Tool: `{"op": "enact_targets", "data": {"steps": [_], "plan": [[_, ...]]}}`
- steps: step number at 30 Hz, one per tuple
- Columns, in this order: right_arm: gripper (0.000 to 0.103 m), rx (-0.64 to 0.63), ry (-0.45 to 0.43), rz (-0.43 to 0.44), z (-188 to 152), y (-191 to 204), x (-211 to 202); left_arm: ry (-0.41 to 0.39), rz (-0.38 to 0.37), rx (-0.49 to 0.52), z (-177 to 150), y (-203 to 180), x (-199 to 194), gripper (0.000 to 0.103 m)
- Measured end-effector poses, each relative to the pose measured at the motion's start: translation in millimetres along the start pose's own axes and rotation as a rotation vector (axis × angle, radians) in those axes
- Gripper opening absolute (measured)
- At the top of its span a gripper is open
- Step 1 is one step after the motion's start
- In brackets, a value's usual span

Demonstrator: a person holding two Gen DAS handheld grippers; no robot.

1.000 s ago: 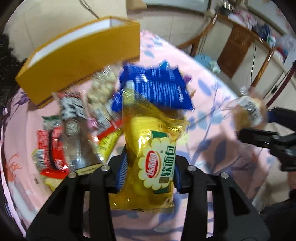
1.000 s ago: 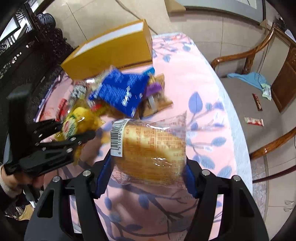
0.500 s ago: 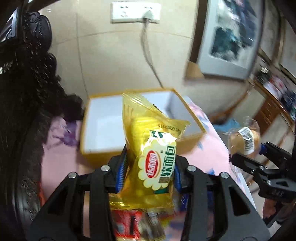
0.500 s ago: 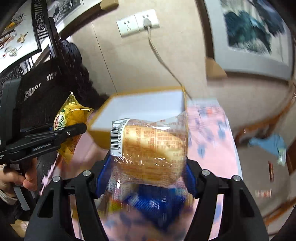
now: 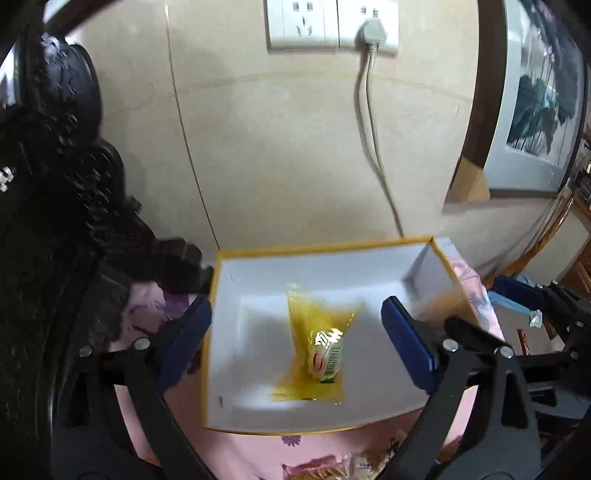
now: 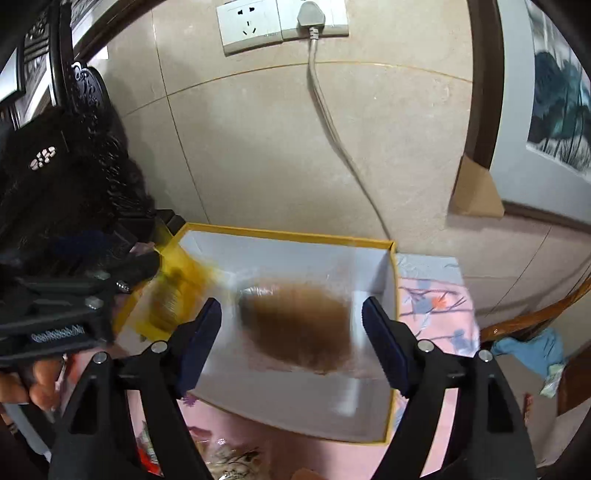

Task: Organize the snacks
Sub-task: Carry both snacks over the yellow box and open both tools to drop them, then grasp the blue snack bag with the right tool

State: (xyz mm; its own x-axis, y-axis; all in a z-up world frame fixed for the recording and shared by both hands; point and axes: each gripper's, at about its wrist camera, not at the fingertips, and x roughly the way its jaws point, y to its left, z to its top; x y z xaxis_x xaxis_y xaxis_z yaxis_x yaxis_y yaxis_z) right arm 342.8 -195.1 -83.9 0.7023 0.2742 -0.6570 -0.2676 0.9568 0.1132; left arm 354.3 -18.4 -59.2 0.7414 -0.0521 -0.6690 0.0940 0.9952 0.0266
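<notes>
Snacks are dropping into the yellow box [image 5: 439,258]: yellow packet [image 5: 317,350] and brown bun packet [image 6: 299,328] both inside it, blurred. Left claw [image 5: 295,343] and right claw [image 6: 291,332] have just been opening, now standing apart, holding nothing. More packets [image 5: 317,470] are waiting on the bench [image 5: 258,450] before the box.

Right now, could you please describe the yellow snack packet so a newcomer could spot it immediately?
Find the open yellow box with white walls below the wall socket. The yellow snack packet lies inside it, left of a blurred brown bread pack; only it has a red oval logo.
</notes>
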Motion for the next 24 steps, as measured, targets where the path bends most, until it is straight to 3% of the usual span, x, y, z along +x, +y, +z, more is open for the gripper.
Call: {"op": "enact_targets", "data": {"steps": [1,2,6,10,15,19,24], "plan": [[0.099,-0.001,-0.007,0.004,-3,-2,-5,-0.019,-0.008,-0.007,-2,2,-8,0.099],[0.101,0.001,-0.019,0.008,-9,-4,-12,-0.026,-0.009,-0.017,-5,5,-14,0.099],[0.101,-0.025,-0.022,0.041,-38,-8,-42,-0.011,-0.02,-0.088,-28,19,-38,0.099],[0.101,-0.055,-0.021,0.048,-85,-5,-76,0.014,-0.027,-0.179,-76,31,-72,0.1],[0.101,-0.097,0.114,0.057,-164,-2,-99,0.11,-0.007,-0.224,-155,34,-106,0.1],[0.101,-0.146,0.168,0.059,-204,6,-107,0.187,-0.018,-0.218,-212,22,-130,0.1],[0.101,-0.299,0.195,0.026,-227,27,-100,0.247,-0.051,-0.244,-236,12,-139,0.1]]}}
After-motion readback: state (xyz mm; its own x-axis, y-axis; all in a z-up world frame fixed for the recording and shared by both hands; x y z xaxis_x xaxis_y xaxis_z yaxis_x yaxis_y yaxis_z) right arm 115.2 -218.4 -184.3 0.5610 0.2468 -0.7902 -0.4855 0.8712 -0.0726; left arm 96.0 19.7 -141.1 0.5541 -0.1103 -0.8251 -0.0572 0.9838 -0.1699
